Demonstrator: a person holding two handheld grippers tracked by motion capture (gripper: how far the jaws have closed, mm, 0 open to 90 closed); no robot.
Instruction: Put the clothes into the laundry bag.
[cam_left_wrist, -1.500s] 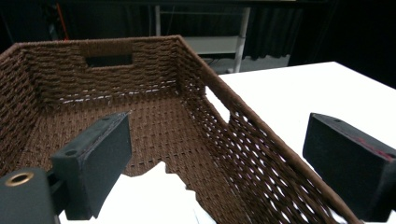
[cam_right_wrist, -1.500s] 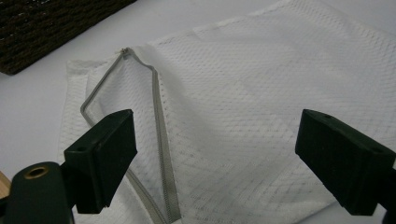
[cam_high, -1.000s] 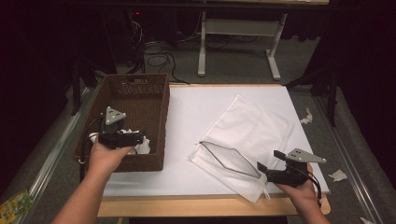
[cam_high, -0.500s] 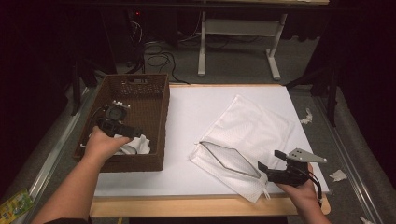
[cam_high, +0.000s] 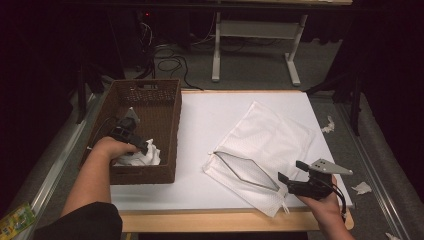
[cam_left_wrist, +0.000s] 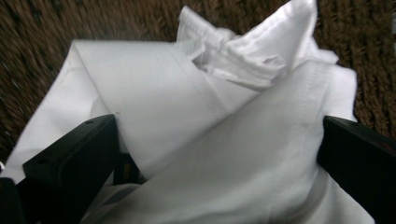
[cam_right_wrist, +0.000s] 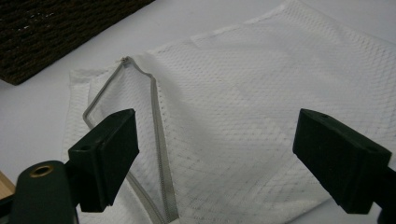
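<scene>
A white table bears a wicker basket, with dark room behind.

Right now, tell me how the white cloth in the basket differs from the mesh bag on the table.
The white cloth is crumpled into folds inside the wicker basket; the mesh bag lies spread flat on the white tabletop.
The cloth is a smooth, opaque weave with stitched hems; the bag is open netting with a grey zipper, unzipped.
The cloth sits between the left gripper's open jaws; the right gripper is open over the bag.
Both are white fabric.
</scene>
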